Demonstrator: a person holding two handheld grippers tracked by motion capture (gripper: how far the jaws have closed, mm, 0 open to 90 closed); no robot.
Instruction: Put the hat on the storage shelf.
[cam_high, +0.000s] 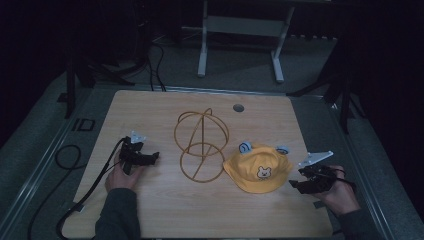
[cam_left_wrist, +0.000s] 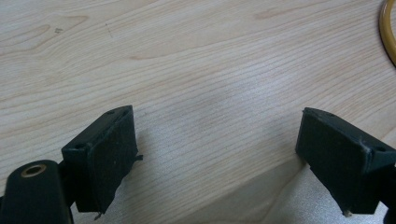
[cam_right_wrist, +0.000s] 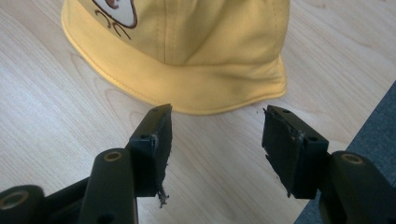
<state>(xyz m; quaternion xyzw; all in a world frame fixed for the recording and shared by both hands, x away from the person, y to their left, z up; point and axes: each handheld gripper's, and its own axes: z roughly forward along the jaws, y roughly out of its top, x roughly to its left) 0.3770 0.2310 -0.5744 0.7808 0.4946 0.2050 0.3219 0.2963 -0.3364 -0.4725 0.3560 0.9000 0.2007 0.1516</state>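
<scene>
Yellow hat (cam_high: 259, 172) on table (cam_high: 150, 115), just ahead of released right tongs (cam_right_wrist: 215, 135), left tongs (cam_left_wrist: 217, 154) released

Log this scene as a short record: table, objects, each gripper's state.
surface: wooden table
hat: yellow bucket hat with bear face, lying right of centre
stand: gold wire stand, centre, left of the hat
left gripper: open, empty, over bare wood left of the stand
right gripper: open, empty, jaws pointed at the hat's brim, not touching
</scene>
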